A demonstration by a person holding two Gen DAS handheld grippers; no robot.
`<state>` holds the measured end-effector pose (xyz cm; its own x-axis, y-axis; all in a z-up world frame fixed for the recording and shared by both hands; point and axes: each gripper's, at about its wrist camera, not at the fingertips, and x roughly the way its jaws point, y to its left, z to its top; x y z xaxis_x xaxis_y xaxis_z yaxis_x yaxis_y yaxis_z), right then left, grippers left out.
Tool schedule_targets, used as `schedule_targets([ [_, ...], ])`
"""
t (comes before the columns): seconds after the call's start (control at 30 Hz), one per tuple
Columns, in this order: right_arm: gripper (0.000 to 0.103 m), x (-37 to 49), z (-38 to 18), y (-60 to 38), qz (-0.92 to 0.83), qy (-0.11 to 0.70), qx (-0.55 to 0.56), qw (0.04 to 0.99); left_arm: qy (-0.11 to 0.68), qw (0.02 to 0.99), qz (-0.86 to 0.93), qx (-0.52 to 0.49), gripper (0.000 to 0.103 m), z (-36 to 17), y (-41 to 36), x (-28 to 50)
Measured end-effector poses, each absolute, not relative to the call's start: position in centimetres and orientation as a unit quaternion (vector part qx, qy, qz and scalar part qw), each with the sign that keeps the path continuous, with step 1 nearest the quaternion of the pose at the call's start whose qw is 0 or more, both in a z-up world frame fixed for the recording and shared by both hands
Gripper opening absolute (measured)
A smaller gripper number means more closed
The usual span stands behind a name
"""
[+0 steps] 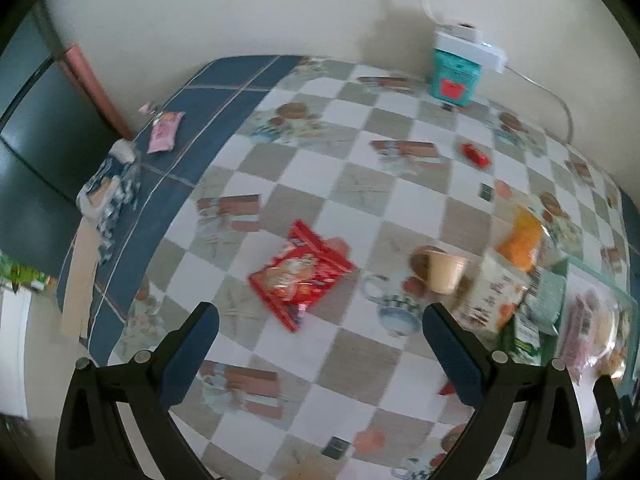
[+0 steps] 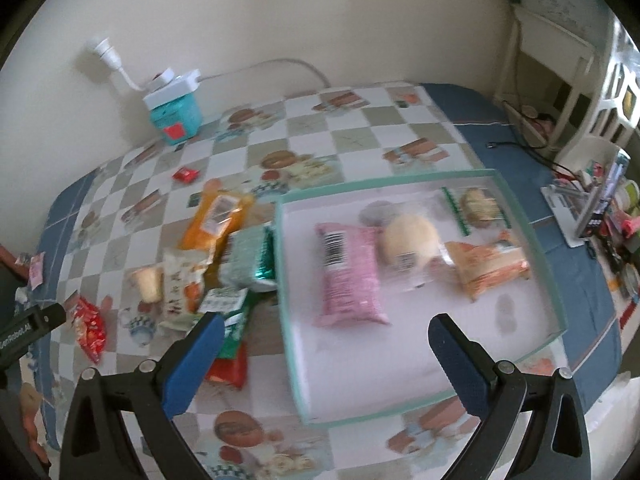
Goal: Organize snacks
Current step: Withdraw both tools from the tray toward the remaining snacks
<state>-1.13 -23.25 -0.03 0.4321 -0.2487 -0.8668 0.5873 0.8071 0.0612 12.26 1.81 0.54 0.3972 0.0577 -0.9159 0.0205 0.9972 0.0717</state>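
Observation:
A shallow tray with a teal rim (image 2: 554, 264) lies on the checkered table; its edge shows in the left wrist view (image 1: 600, 280). In it lie a pink snack pack (image 2: 348, 276), a round pale bun (image 2: 408, 240), an orange packet (image 2: 486, 268) and a clear cookie pack (image 2: 478, 204). Left of the tray sit an orange bag (image 2: 214, 216), a silver-green pack (image 2: 250, 260), a white pouch (image 2: 182, 284), a green pack (image 2: 230, 316) and a cup (image 1: 444, 274). A red snack bag (image 1: 302, 276) lies just ahead of my open, empty left gripper (image 1: 320, 340). My right gripper (image 2: 326, 348) hovers open and empty over the tray's near part.
A teal box with a white power strip on top (image 1: 456, 76) stands by the wall. A small red candy (image 1: 476, 155) lies mid-table. A pink wrapper (image 1: 165, 131) and a blue-white bag (image 1: 108, 192) sit at the left edge. Cables and clutter (image 2: 592, 200) crowd the right side.

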Motion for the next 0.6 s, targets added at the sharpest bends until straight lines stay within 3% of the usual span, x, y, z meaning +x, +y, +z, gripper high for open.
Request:
schedule_targets([
  [0.6, 0.103, 3.5, -2.8, -19.0, -0.202, 0.497, 0.204, 0.819, 0.579, 0.810, 0.072, -0.059, 0.102, -2.0, 11.6, 14.9],
])
